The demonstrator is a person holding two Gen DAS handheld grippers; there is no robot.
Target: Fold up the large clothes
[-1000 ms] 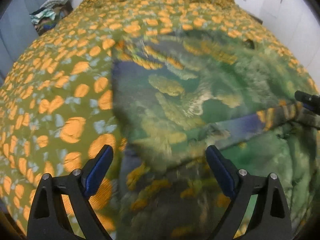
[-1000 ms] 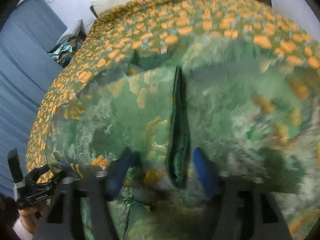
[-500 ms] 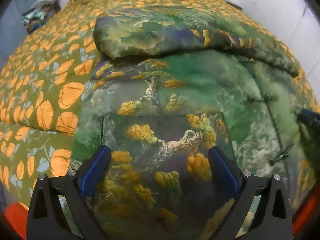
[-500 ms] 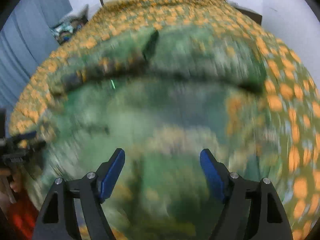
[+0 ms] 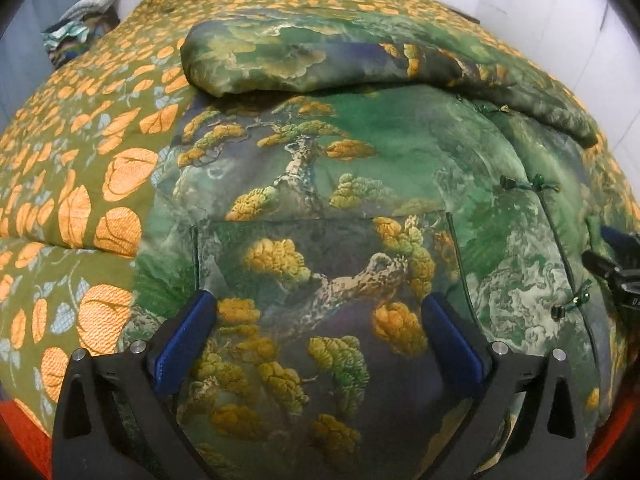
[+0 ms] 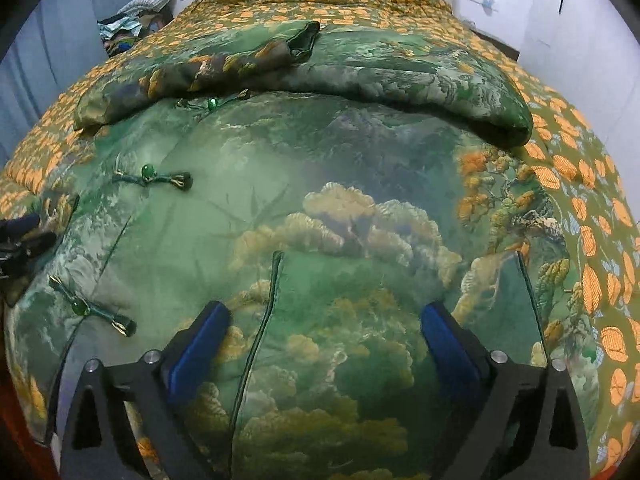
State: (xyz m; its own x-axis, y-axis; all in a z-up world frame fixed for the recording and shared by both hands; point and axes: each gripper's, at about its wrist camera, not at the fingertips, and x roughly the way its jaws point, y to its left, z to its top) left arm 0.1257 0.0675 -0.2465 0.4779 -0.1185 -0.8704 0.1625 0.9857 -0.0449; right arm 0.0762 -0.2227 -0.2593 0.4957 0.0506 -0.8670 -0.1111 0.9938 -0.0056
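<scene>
One green landscape-print jacket [image 5: 360, 168] lies flat on a bed, over an olive bedspread [image 5: 80, 152] with orange leaves. Left tongs [image 5: 318, 320] at the lower centre of the left wrist view, jaws still opening and spread wide, nothing gripped; the jacket's patch pocket [image 5: 320, 264] sits just beyond and between the blue pads. Right tongs [image 6: 324, 328] at the lower centre of the right wrist view, jaws opening and wide too, hovering over the cloud-print panel, a dark seam running between them. Both sleeves folded across the top of the jacket. Three knot fastenings [image 6: 150, 176] counted along the front opening, left side of the right wrist view. Clothes pile [image 6: 128, 28] upper left.
</scene>
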